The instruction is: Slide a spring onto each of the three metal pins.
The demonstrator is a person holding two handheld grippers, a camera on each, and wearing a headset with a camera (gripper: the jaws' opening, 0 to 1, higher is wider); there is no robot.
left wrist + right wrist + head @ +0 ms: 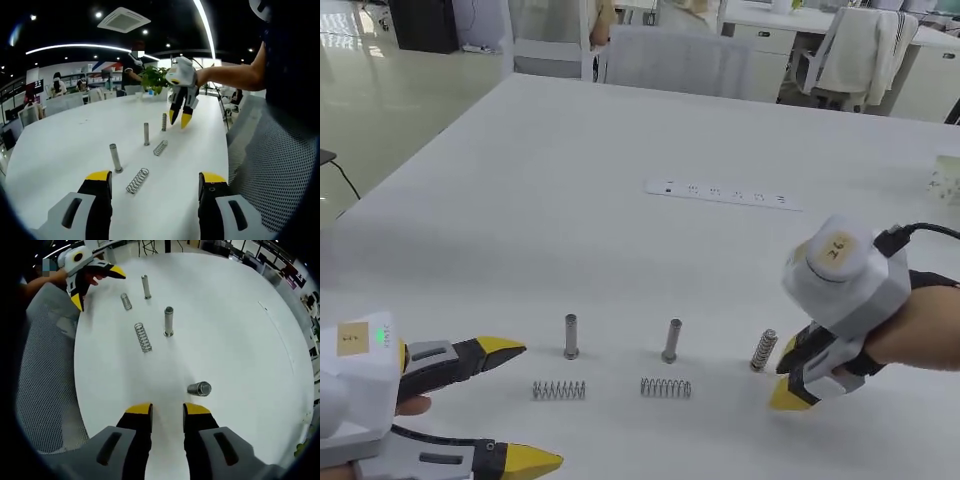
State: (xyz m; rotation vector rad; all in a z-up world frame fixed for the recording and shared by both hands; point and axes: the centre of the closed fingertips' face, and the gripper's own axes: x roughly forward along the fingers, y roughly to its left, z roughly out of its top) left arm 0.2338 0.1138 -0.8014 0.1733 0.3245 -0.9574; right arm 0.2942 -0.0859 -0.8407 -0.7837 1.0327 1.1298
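Head view: on the white desk (620, 150) the middle pin (672, 340) stands bare. To its left stands the left pin (571, 336), also bare. To its right the right pin (769, 335) carries the fitted spring (762, 355). The near spring (666, 387) lies just in front of the middle pin and the far spring (559, 390) lies further left.

Left gripper view: the left gripper (156, 176) has its jaws spread wide and empty.

Right gripper view: the right gripper (167, 409) has its jaws a little apart, holding nothing, and is well apart from the middle pin.
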